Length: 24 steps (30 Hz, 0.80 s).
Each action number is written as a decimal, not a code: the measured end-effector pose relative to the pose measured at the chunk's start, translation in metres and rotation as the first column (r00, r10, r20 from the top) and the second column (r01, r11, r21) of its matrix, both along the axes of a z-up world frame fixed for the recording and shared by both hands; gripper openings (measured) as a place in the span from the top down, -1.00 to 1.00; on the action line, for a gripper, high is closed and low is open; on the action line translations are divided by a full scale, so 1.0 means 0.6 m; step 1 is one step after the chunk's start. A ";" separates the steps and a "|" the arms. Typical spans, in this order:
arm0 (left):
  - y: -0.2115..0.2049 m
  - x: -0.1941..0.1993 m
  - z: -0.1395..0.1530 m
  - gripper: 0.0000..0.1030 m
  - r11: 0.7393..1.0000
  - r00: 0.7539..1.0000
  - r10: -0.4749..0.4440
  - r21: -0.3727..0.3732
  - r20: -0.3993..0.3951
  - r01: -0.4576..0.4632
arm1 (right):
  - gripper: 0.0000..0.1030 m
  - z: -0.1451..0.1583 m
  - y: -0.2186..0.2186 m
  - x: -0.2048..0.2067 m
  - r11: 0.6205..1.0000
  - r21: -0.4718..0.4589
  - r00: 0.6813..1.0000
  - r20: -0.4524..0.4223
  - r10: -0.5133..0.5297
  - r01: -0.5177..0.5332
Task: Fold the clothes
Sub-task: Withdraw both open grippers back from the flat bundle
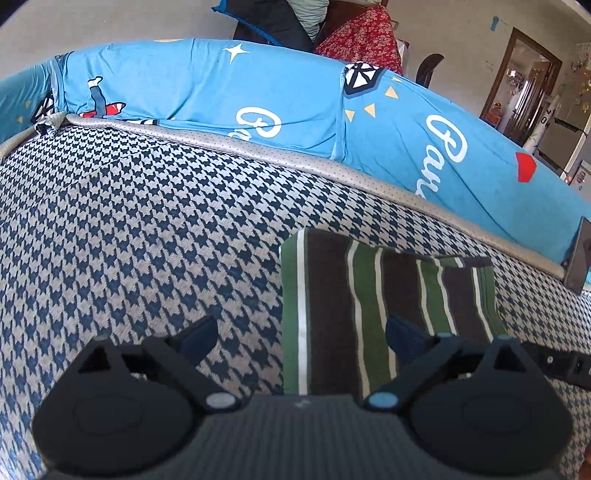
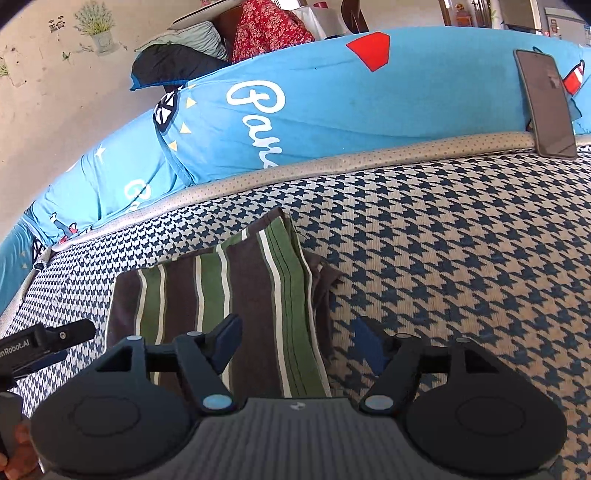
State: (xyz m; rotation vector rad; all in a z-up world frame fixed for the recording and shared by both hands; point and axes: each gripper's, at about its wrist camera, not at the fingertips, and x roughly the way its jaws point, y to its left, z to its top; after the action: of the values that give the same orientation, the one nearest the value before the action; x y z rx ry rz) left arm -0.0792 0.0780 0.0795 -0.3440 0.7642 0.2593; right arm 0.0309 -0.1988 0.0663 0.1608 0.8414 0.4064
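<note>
Both the left hand-held gripper and right hand-held gripper gape wide, holding nothing, over the folded striped shirt on the bed; folding looks done, so fetch another piece next.

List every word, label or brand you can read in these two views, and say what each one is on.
"Par", cut off by the mattress edge: white script on the blue cover, seen in both views.
"nRobot.AI", start cut off: white print on the left gripper, in the right wrist view.
Wall stickers and the phone: no readable text.
</note>
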 end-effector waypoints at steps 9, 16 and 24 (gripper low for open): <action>-0.018 -0.040 -0.029 -0.94 0.999 0.998 0.005 0.050 -0.055 -0.002 | -0.45 -0.012 -0.033 -0.034 0.998 -0.058 1.000 -0.015 -0.024 0.023; 0.002 -0.033 -0.066 -0.94 0.996 0.988 0.069 0.072 -0.140 -0.059 | -0.45 -0.046 -0.009 -0.022 0.987 -0.158 0.999 -0.049 -0.022 0.014; -0.004 -0.037 -0.081 -1.00 0.991 0.984 0.090 0.117 -0.156 -0.072 | -0.61 -0.062 0.031 -0.036 0.938 -0.347 0.999 0.035 0.012 0.001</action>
State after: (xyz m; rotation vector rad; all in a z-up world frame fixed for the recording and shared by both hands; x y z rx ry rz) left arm -0.1015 0.0758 0.0311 -0.2506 0.8923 0.4084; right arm 0.0092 -0.1799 0.0291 -0.1769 0.8643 0.2592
